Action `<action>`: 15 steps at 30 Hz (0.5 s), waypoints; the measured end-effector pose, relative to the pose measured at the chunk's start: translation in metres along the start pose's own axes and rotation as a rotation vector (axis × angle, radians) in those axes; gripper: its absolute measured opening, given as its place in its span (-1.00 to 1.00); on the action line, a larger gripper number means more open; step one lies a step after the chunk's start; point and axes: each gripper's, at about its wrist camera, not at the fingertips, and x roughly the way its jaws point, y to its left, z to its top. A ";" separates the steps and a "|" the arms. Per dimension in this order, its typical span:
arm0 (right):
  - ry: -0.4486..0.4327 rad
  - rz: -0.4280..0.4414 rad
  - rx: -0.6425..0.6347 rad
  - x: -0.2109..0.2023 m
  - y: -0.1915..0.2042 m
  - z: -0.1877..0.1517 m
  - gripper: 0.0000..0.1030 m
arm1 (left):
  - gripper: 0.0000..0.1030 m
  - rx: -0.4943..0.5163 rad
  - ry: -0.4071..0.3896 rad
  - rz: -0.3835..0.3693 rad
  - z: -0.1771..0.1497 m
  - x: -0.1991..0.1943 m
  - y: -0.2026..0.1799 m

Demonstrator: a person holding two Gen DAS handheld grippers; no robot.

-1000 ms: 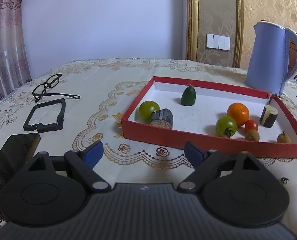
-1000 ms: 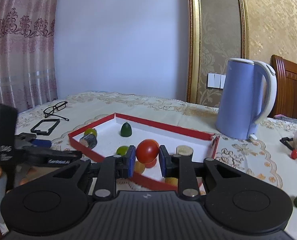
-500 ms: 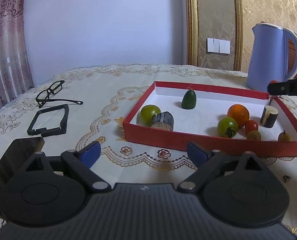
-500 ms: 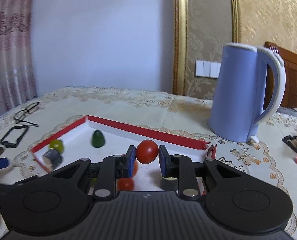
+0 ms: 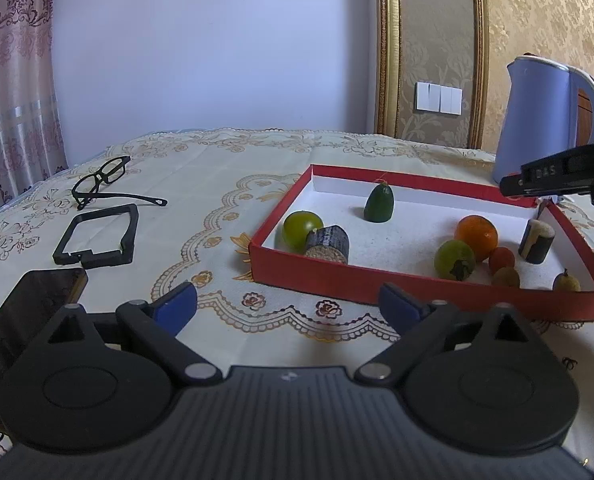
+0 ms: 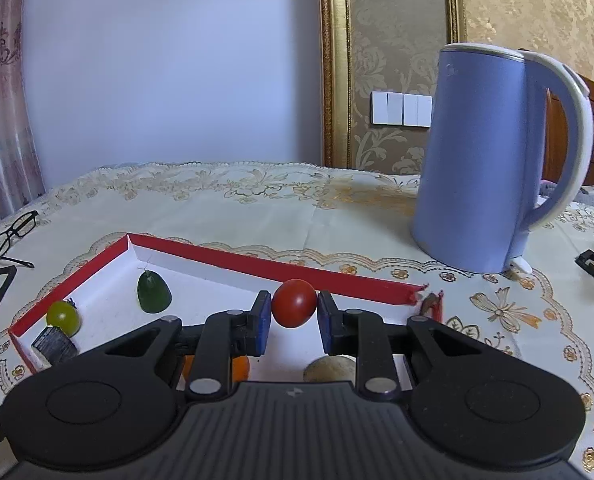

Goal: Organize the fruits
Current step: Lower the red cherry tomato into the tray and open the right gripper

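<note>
Two grippers are at work, and your left gripper (image 5: 287,304) has nothing between its blue pads (image 5: 176,307); its jaws are spreading apart, wide over bare tablecloth (image 5: 217,184). Off beyond the left finger lie a dark phone (image 5: 33,300), a black frame (image 5: 97,236) and, farther out, a pair of glasses (image 5: 105,182). Ahead of the right finger sits the red tray (image 5: 337,276), just beyond the fingertips. Inside it, from the left: a green tomato (image 5: 299,229) touching a dark cut log piece (image 5: 329,242), a dark green fruit (image 5: 379,209) standing alone farther back, then a cluster of a second green tomato (image 5: 453,259), an orange (image 5: 477,232) and a small red tomato (image 5: 501,258), two small brown fruits (image 5: 505,277) by the near wall, and an upright log piece (image 5: 536,240) by the right wall. A blue kettle (image 5: 545,120) stands behind the tray's far right corner.

Your right gripper (image 6: 295,310) is clamped on a red tomato (image 6: 294,308), both pads pressed to its sides, held above the tray's white floor (image 6: 217,288) (the far red wall shows just behind it). Left of its fingers you can see the dark green fruit (image 6: 153,292) and a green tomato (image 6: 63,317); the kettle (image 6: 485,160) stands beyond the right finger, well apart. Under the fingers the orange (image 6: 239,368) and a pale round thing (image 6: 329,369) peek out, mostly hidden.
</note>
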 end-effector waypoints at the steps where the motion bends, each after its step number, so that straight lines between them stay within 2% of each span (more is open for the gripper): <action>1: 0.003 0.001 -0.001 0.002 0.001 0.001 -0.53 | 0.91 0.000 0.000 0.001 0.000 0.000 0.000; 15: 0.055 -0.013 -0.011 0.019 0.010 -0.002 -0.47 | 0.98 -0.001 -0.007 0.004 0.000 -0.002 0.000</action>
